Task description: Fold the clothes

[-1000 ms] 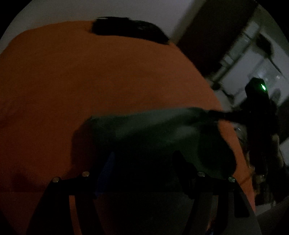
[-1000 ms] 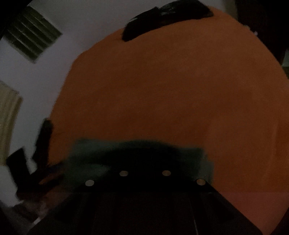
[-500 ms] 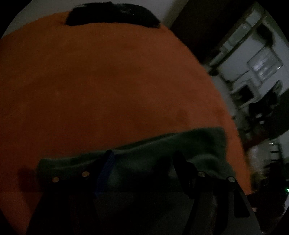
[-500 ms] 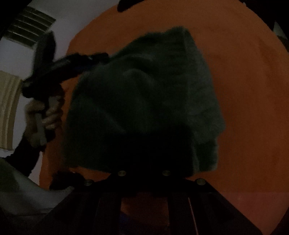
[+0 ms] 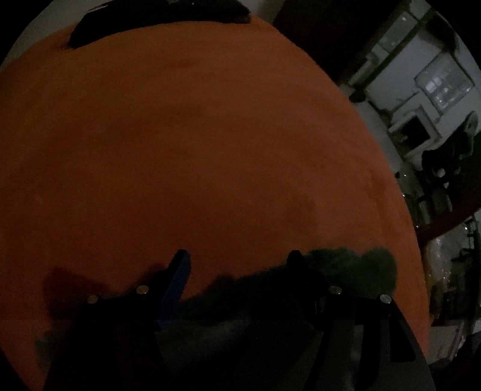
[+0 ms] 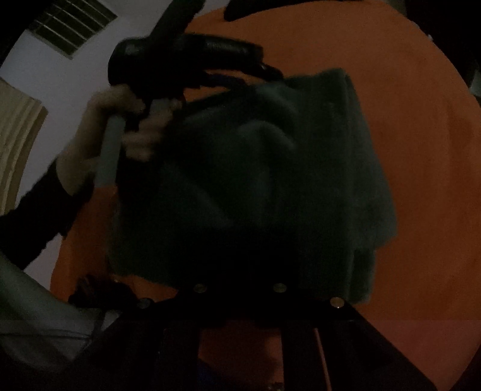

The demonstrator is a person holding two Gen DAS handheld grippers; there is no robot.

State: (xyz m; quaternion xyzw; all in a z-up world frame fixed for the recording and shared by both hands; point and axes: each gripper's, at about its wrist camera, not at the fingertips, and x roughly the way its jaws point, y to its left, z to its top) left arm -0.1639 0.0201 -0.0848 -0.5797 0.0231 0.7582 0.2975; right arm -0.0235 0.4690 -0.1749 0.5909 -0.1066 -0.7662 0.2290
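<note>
A dark green knitted garment (image 6: pixel 270 180) fills the middle of the right wrist view, bunched in folds over the orange surface (image 6: pixel 421 150). My right gripper (image 6: pixel 240 270) has its jaws close together at the garment's near edge, its fingertips buried in the cloth. A hand (image 6: pixel 138 141) holds my left gripper (image 6: pixel 270 70) at the garment's far left corner. In the left wrist view my left gripper (image 5: pixel 237 267) stands open, with the garment's edge (image 5: pixel 345 270) lying under its right finger and low between the fingers.
The orange surface (image 5: pixel 180 150) stretches ahead, with a flat black thing (image 5: pixel 156 18) at its far edge. White furniture (image 5: pixel 421 90) stands beyond the right edge. A dark sleeve (image 6: pixel 30 216) and a wall vent (image 6: pixel 69 27) are at the left.
The garment has slid back and to the right between the left gripper's fingers, baring more orange surface. In the right wrist view the left gripper and hand have come closer over the garment.
</note>
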